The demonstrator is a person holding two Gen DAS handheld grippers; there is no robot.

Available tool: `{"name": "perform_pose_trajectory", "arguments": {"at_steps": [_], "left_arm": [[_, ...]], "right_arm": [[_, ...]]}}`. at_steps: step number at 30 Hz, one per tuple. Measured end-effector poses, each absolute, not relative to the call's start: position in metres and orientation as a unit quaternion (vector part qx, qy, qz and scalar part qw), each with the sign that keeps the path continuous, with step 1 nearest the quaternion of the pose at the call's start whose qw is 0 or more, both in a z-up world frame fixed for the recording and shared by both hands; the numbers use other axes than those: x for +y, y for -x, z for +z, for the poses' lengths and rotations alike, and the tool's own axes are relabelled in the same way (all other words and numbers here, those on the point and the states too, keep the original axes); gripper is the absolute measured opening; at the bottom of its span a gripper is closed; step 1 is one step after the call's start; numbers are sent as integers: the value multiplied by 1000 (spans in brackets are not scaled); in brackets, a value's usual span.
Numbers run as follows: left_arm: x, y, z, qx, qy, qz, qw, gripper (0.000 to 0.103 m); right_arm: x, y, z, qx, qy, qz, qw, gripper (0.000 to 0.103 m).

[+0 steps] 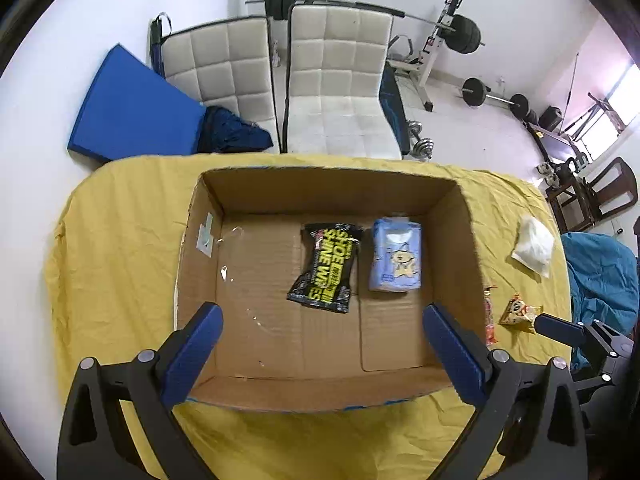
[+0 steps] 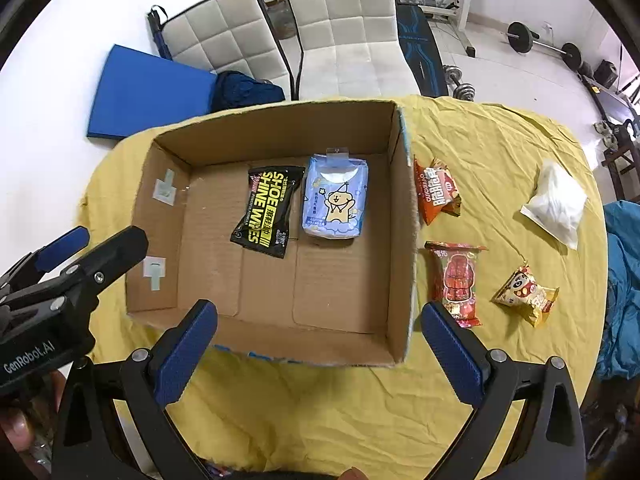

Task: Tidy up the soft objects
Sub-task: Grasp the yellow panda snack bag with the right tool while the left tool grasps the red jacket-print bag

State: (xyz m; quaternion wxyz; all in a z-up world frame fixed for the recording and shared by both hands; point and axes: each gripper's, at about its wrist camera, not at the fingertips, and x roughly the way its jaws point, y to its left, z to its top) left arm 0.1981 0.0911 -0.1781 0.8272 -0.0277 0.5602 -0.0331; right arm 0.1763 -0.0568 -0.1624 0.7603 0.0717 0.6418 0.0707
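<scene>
An open cardboard box (image 1: pixel 328 192) (image 2: pixel 280 136) sits on the yellow-covered table (image 2: pixel 360 400). Side by side on its floor lie a black shoe-wipes pack (image 1: pixel 326 268) (image 2: pixel 268 210) and a blue tissue pack (image 1: pixel 396 256) (image 2: pixel 336 196). My left gripper (image 1: pixel 322 316) hangs open over the box's near edge, holding nothing. My right gripper (image 2: pixel 320 312) is open and empty above the box's near right corner. To the right of the box lie an orange snack bag (image 2: pixel 436 190), a red snack pack (image 2: pixel 456 280), a yellow panda snack bag (image 2: pixel 526 294) (image 1: pixel 518 312) and a white bag (image 2: pixel 556 204) (image 1: pixel 534 246).
Two white padded chairs (image 1: pixel 340 80) stand past the table's far edge, with a blue mat (image 1: pixel 132 108) on the floor to the left. Weight equipment (image 1: pixel 460 32) fills the back right. A blue cloth (image 2: pixel 624 288) lies off the table's right side. A hand (image 2: pixel 16 428) holds the left gripper (image 2: pixel 96 240).
</scene>
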Motion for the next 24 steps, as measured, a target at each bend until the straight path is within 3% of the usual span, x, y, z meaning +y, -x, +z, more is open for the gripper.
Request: {"name": "perform_pose_trajectory", "arguments": {"at_steps": [13,19,24], "left_arm": [[-45,-218,-157,561,-27,-83,823,103],[-128,-259,-186,587,-80,-118,797,103],[-194,-281,-238,623,-181,-134,749,103]], "right_arm": [[-231,-161,-153,630,-128,2,766,103],[-333,-165,-183,644,-151,-58,748,103],[-392,-166,-216,664,-157,-82,726,103]]}}
